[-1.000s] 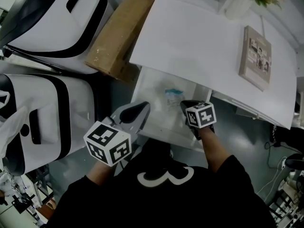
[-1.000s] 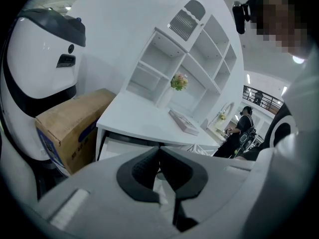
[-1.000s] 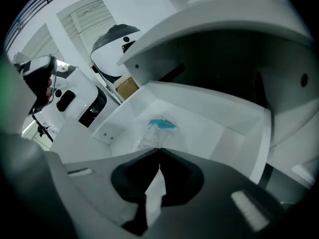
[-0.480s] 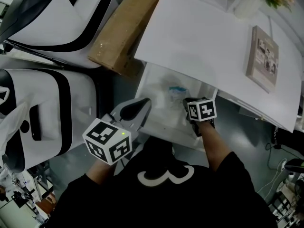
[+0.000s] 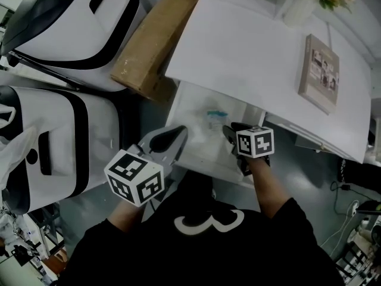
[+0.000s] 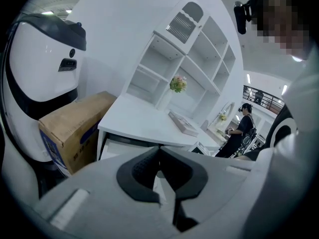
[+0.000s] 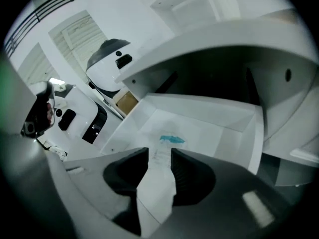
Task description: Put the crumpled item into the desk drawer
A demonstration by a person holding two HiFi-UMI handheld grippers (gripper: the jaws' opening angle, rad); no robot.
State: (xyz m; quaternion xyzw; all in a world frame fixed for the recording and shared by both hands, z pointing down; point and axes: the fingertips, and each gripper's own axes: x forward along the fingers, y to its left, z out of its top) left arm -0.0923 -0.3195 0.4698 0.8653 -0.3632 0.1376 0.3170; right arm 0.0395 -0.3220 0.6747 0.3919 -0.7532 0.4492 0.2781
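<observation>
Release is the step in hand: your right claw (image 7: 160, 152) has just been opening inside the drawer (image 5: 196, 109), and the crumpled item (image 7: 158, 183) sits between its parted jaws, over the drawer floor. Draw that claw straight back out of the drawer, so that no pad drags the item along. Your left claw (image 6: 159, 147), jaws together and empty, hovers just outside the drawer front, well placed to push it closed.
</observation>
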